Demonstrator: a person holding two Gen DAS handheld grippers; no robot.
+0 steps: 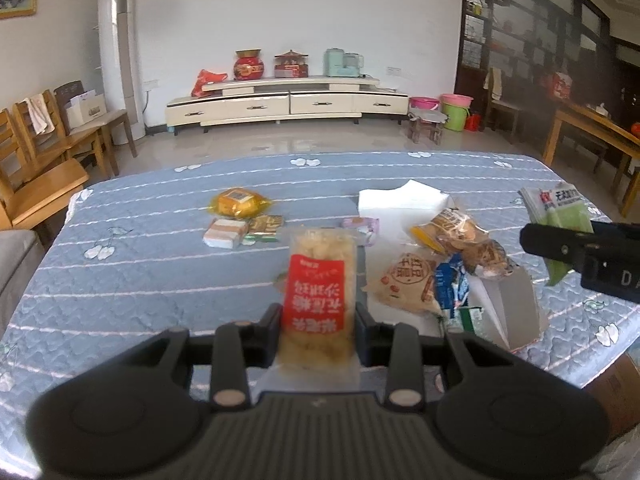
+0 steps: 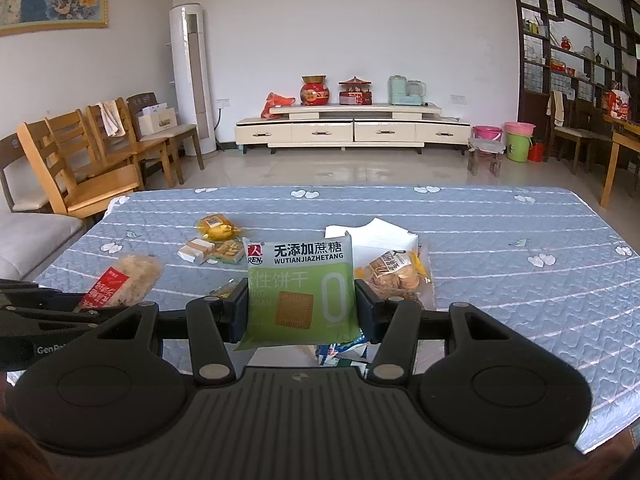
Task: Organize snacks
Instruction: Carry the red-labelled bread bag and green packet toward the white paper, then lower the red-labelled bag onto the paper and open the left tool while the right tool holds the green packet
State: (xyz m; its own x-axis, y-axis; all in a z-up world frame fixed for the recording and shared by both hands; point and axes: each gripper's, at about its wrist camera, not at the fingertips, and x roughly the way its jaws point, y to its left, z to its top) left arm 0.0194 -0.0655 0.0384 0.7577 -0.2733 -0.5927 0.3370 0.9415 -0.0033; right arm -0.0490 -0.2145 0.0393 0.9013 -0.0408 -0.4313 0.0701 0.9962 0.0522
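My left gripper (image 1: 318, 318) is shut on a clear snack pack with a red label (image 1: 318, 300) and holds it upright above the table; the pack also shows in the right wrist view (image 2: 120, 282). My right gripper (image 2: 300, 306) is shut on a green and white biscuit pack (image 2: 300, 288), held above the table; that pack shows at the right of the left wrist view (image 1: 560, 212). A pile of snacks, with a cookie bag (image 1: 456, 226) and a tan pack (image 1: 406, 280), lies in a white box (image 1: 508, 308).
A yellow pack (image 1: 238, 202), a white-orange pack (image 1: 224, 234) and a small green cracker pack (image 1: 264, 226) lie mid-left on the blue quilted table (image 1: 140, 240). White paper (image 1: 400, 200) lies behind the pile. Wooden chairs (image 2: 92, 168) stand at the left.
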